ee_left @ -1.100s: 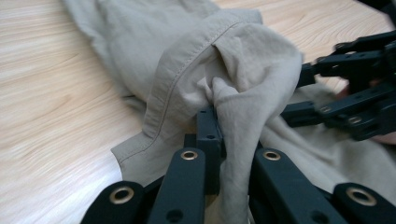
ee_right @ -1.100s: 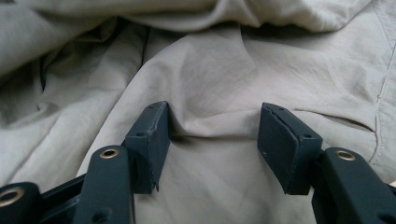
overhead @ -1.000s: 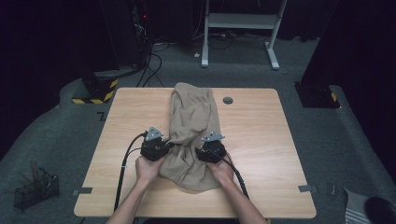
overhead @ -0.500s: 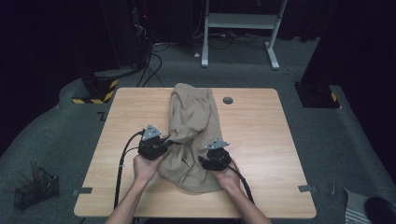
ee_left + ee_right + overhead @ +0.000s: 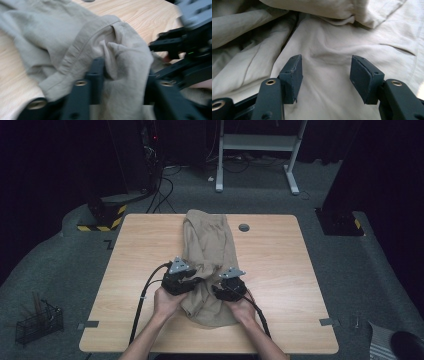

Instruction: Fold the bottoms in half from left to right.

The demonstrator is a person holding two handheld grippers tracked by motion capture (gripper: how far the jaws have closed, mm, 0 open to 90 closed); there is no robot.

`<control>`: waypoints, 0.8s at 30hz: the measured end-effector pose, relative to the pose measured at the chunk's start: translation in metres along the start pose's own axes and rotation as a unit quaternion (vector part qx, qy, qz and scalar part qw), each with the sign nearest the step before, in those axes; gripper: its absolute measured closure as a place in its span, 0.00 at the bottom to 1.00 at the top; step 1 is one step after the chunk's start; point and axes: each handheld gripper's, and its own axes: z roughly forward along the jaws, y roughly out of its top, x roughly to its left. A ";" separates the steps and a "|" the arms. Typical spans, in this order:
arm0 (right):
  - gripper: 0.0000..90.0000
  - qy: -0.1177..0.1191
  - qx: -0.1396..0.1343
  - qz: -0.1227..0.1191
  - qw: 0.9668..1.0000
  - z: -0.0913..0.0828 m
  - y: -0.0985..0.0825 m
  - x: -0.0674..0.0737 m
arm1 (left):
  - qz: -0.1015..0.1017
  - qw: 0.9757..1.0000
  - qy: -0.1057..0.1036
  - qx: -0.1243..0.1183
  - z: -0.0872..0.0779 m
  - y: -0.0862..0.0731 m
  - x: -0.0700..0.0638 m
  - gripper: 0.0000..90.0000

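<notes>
Garment: a tan garment (image 5: pixel 209 251) lies lengthwise down the middle of the wooden worktop (image 5: pixel 285 265), its near end bunched between the two hands.
Left gripper (image 5: pixel 122 75): jaws around a raised fold of the cloth, its hem running just beyond them; they pinch it.
Right gripper (image 5: pixel 325 75): jaws spread apart, smooth cloth lying flat beneath and between them, nothing gripped.
Background: wire basket (image 5: pixel 37 322) on the floor.

No text, label, brand, number or sign can be read on anything in these views; every surface is either plain or too blurred to make out.
</notes>
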 end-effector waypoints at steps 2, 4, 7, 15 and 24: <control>0.49 -0.002 -0.006 -0.002 1.000 -0.007 -0.003 -0.001 | -0.014 1.000 0.003 -0.005 -0.007 -0.005 0.002 0.51; 0.49 -0.001 -0.011 -0.004 1.000 -0.014 -0.005 -0.001 | -0.020 1.000 0.007 -0.007 -0.014 -0.010 0.003 0.44; 0.54 -0.001 -0.013 -0.012 1.000 -0.023 -0.009 -0.001 | -0.027 1.000 0.007 -0.004 -0.022 -0.018 0.003 0.40; 0.65 0.012 0.005 -0.019 1.000 -0.018 -0.018 -0.003 | -0.048 0.997 0.033 0.059 0.000 -0.040 0.012 0.65; 0.59 -0.005 -0.009 -0.006 1.000 -0.003 -0.008 -0.006 | -0.064 0.994 0.059 0.066 0.028 -0.040 0.034 0.97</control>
